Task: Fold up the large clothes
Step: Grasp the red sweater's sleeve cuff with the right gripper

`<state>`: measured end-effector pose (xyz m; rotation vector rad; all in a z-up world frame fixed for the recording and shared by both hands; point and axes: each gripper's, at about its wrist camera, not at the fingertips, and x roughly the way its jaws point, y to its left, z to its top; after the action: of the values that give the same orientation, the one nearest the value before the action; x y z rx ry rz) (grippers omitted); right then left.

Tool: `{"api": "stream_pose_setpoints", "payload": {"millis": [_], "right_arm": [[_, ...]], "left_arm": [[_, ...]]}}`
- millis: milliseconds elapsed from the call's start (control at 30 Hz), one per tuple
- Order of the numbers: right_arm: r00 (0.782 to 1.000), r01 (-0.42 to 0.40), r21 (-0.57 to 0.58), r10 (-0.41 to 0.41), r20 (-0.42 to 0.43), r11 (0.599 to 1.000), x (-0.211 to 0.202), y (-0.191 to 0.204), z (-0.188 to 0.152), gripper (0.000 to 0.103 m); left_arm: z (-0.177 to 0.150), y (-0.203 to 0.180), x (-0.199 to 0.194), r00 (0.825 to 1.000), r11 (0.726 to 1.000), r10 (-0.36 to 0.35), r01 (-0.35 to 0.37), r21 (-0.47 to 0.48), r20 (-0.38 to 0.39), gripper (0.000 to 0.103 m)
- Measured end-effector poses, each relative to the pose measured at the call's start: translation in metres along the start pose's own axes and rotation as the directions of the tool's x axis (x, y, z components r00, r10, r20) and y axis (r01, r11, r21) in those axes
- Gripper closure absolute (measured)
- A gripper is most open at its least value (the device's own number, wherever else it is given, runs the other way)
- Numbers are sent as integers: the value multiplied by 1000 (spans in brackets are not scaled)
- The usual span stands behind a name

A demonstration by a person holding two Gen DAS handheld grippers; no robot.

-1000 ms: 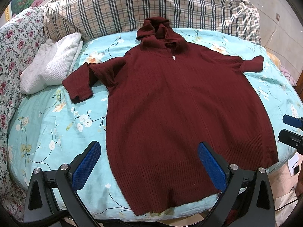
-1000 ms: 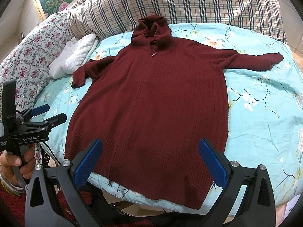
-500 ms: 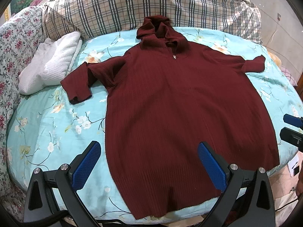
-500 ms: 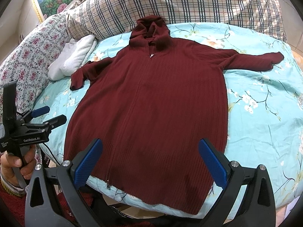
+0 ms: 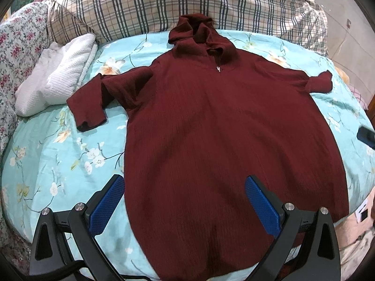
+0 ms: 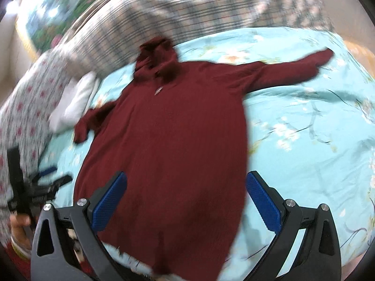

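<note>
Left wrist view: my left gripper (image 5: 185, 208) hovers over the hem of the hoodie (image 5: 211, 140), its blue fingers (image 5: 106, 207) spread wide with nothing between them. The dark red hoodie lies flat, front up, on the bed (image 5: 46, 164) with its floral turquoise sheet. The hood points toward the plaid bedding (image 5: 164, 4) at the head. One sleeve (image 5: 89, 105) is bent back on itself near a white towel (image 5: 58, 75); the other sleeve (image 5: 316, 82) reaches toward the far edge. A zipper pull (image 5: 218, 68) sits just under the hood. At the frame's right edge I see a dark tip of the right gripper (image 5: 365, 135).

Right wrist view, blurred by motion: my right gripper (image 6: 186, 205) is over the lower part of the hoodie (image 6: 173, 140), fingers (image 6: 263, 206) released and wide apart, holding nothing. The long sleeve (image 6: 293, 70) stretches out across the sheet (image 6: 316, 140). At the left, a hand (image 6: 17, 224) holds the left gripper (image 6: 54, 178) beside the bed; I cannot tell its opening from here. The towel (image 6: 75, 103) lies beyond the bent sleeve.
</note>
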<state>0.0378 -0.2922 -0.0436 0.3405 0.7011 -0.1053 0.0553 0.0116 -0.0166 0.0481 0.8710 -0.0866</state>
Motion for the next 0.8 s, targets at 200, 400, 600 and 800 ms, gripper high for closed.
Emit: {"api": "stream_pose_setpoints", "payload": {"millis": [200, 400, 600, 800], "right_arm": [[983, 106, 232, -137, 119, 967, 21, -119, 74, 27], [960, 211, 417, -268, 81, 884, 65, -232, 163, 42], [934, 316, 459, -358, 5, 830, 122, -299, 231, 43], [932, 340, 494, -357, -63, 801, 169, -333, 251, 56]], "left_arm": [[21, -1, 21, 1000, 1000, 6, -5, 6, -23, 1], [46, -10, 51, 998, 1000, -24, 24, 1, -60, 1], [71, -22, 99, 988, 999, -46, 44, -11, -147, 1], [88, -35, 133, 982, 997, -71, 69, -15, -175, 1]]}}
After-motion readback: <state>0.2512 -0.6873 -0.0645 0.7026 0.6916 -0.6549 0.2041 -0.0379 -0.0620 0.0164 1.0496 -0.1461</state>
